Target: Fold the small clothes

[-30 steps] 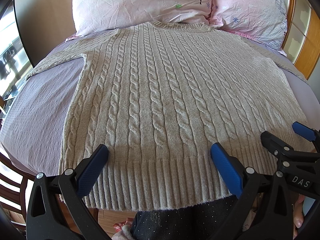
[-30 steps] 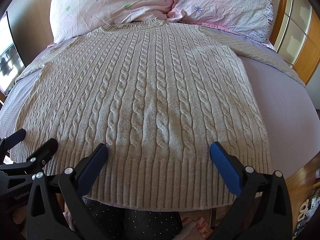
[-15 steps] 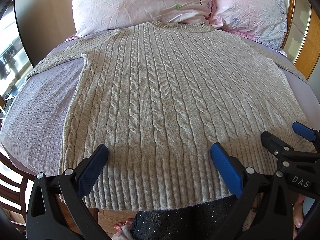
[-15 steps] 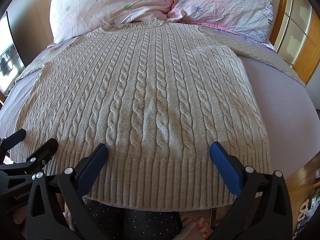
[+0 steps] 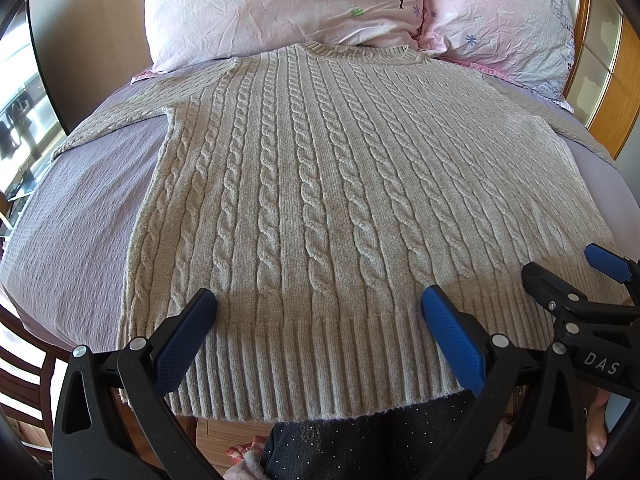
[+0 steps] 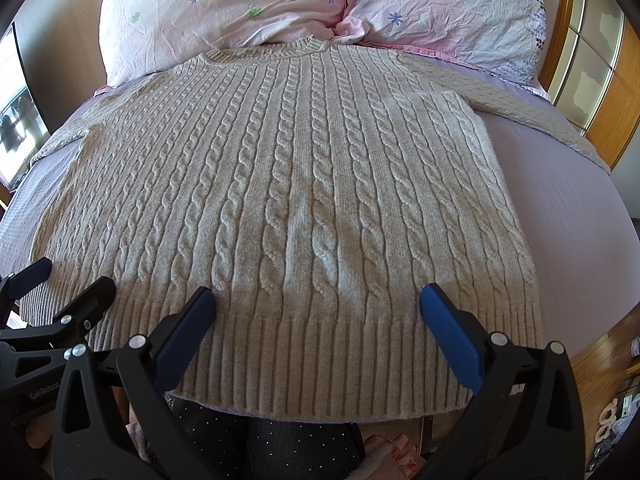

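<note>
A beige cable-knit sweater (image 5: 320,184) lies flat, front up, on a lilac bed, collar at the far end by the pillows and ribbed hem at the near edge; it also shows in the right wrist view (image 6: 296,184). Both sleeves spread outward. My left gripper (image 5: 318,300) is open and empty, hovering over the hem left of centre. My right gripper (image 6: 316,298) is open and empty over the hem right of centre. Each gripper shows at the edge of the other's view: the right one (image 5: 568,276), the left one (image 6: 68,280).
Two pink floral pillows (image 5: 288,4) (image 6: 440,12) lean at the head of the bed. The lilac sheet (image 5: 76,216) shows on both sides of the sweater. A wooden bed frame (image 6: 600,120) stands at the right. The person's dark trousers (image 5: 360,440) are below the hem.
</note>
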A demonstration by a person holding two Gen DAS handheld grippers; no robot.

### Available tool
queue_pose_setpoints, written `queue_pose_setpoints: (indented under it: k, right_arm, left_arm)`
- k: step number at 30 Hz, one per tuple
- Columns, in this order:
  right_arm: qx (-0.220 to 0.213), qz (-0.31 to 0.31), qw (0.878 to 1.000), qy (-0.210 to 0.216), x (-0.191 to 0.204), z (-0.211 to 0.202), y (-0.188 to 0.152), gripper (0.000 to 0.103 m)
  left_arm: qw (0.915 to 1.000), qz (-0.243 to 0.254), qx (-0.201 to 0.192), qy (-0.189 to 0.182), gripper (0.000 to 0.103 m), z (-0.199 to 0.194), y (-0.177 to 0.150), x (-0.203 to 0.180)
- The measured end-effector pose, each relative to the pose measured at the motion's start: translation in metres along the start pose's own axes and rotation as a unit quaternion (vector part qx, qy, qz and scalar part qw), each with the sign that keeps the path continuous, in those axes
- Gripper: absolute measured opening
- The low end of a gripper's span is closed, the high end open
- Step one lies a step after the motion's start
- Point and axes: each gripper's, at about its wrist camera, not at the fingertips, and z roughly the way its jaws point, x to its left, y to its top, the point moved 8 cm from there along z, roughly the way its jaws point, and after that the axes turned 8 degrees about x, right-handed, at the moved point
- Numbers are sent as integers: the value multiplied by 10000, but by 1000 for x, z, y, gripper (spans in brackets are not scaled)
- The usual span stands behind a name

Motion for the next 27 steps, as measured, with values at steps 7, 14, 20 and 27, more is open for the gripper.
queue_pose_setpoints:
  k: [7,14,20,27]
  right_arm:
    - [2,-1,10000,0,0,0,0,101]
    - [-39,8,10000,-2,1,0,4,101]
    - [-183,-40,9998,14,0,-2,2,101]
    - [-463,-586,9958,524,-7,-8,11,101]
  left_arm:
    - [10000,0,1,0,102,0,0,0]
    - [10000,1,2,1,102,0,0,0]
    - [10000,4,10,13,102,0,0,0]
    - [10000,91,-22,-17,102,-1,1,0]
